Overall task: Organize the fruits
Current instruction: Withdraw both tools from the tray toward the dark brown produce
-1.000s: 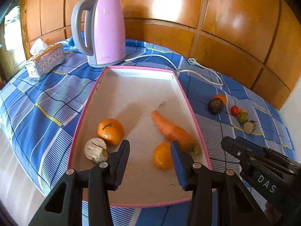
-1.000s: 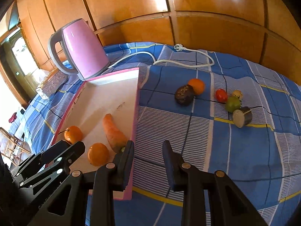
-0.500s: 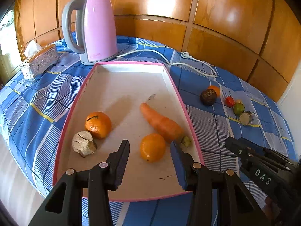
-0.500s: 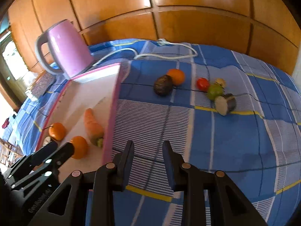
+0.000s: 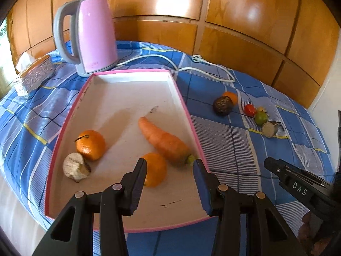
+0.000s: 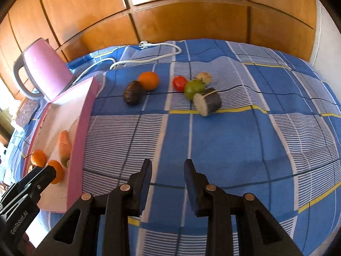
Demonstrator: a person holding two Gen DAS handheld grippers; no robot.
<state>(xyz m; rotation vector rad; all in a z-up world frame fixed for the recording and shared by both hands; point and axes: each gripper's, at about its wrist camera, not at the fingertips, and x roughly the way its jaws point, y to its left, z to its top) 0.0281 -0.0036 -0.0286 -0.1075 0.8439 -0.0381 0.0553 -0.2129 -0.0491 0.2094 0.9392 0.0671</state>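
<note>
A: The left gripper's near finger (image 5: 136, 183) is covering the edge of one orange (image 5: 156, 168) in the tray (image 5: 187, 115). What else is hiding?

B: In the right wrist view, the tray wall is blocking part of the carrot (image 6: 64, 145), and the kettle (image 6: 44, 72) is getting cut off at the picture's edge.

A: And the small yellowish thing (image 6: 204, 77) behind the green fruit (image 6: 193, 88)?

B: Too small to name; the green one is overlapping it.

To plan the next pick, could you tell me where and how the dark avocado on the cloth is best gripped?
Grip the avocado across its narrow middle, coming from above. It lies on its side with an orange touching its far end, so the long flanks look freest for the right gripper.
</note>
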